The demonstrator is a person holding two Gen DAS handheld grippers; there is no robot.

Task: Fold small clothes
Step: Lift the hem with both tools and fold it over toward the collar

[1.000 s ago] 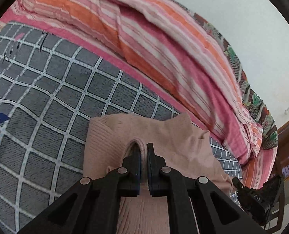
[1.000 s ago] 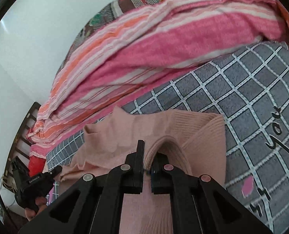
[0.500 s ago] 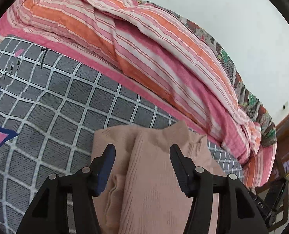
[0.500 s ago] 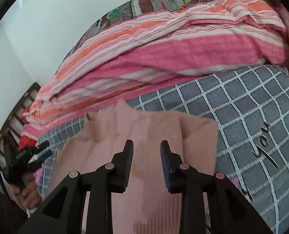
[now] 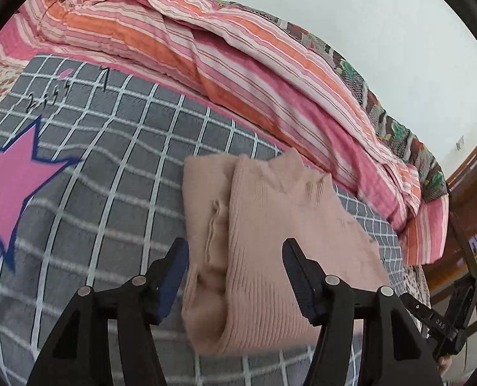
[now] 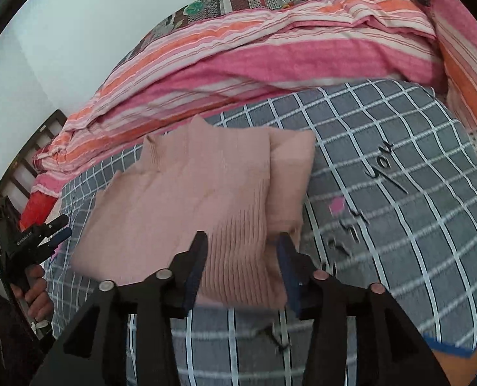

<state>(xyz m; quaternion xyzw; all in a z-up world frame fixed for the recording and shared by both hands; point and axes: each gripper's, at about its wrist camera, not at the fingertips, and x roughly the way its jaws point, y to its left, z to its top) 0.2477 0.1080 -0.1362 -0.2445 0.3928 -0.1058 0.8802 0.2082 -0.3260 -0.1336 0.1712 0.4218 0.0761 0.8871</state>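
Grey checked bedding (image 5: 116, 199) covered the bed and carried everything. Nearest each camera, the left hand-held gripper (image 5: 235, 259) stood fairly wide, its jaws opening, pads clear of the cloth seen between them; the right hand-held gripper (image 6: 243, 252) was narrower, its jaws opening too, holding nothing. Just beyond them the folded pink sweater (image 5: 270, 241) lay flat on the bedding, collar pointing away. Farther back a striped pink-and-orange quilt (image 5: 206, 58) was heaped against the pale wall (image 5: 383, 32).

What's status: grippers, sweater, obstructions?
Left gripper and right gripper opening, nothing gripped. Pink sweater folded on checked bedspread. Nothing obstructing.
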